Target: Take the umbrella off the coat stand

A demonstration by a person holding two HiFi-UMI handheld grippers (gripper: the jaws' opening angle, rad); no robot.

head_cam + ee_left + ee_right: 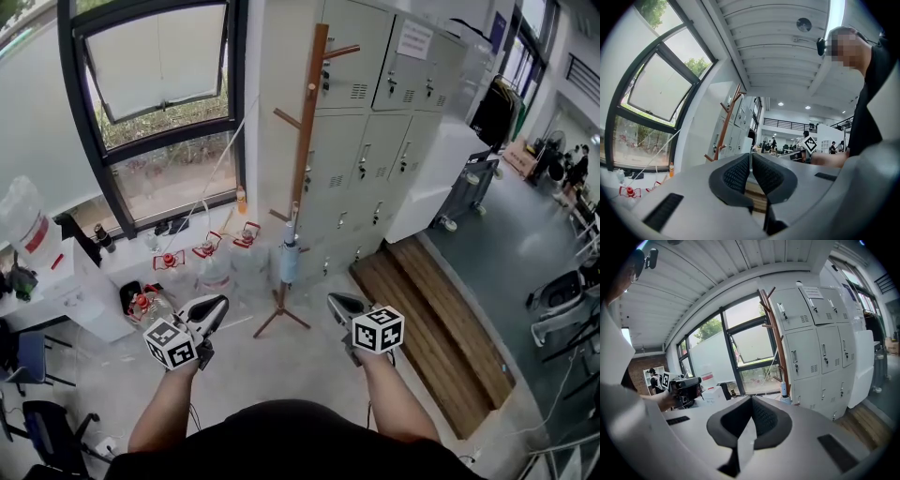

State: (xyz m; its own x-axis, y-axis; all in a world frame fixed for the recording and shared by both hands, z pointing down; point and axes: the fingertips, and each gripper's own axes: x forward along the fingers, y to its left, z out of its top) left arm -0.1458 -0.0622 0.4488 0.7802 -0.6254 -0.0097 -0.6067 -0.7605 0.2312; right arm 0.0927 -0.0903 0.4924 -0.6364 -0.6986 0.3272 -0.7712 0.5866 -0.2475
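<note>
How the umbrella (289, 255) is caught on the coat stand (307, 122) is too small to tell in the head view — it shows only as a pale, slim shape against the pole. In the right gripper view the body of the right gripper (751, 399) hides its lower end and the stand's foot; the left gripper (751, 155) likewise covers the stand's base. The notice (414, 39) on the lockers (375, 141) cannot be read, and the left edge cuts off the water bottle (21, 225).

The head view looks steeply down at the coat stand (302, 169); both gripper views share it, looking up from low, well short of it.
</note>
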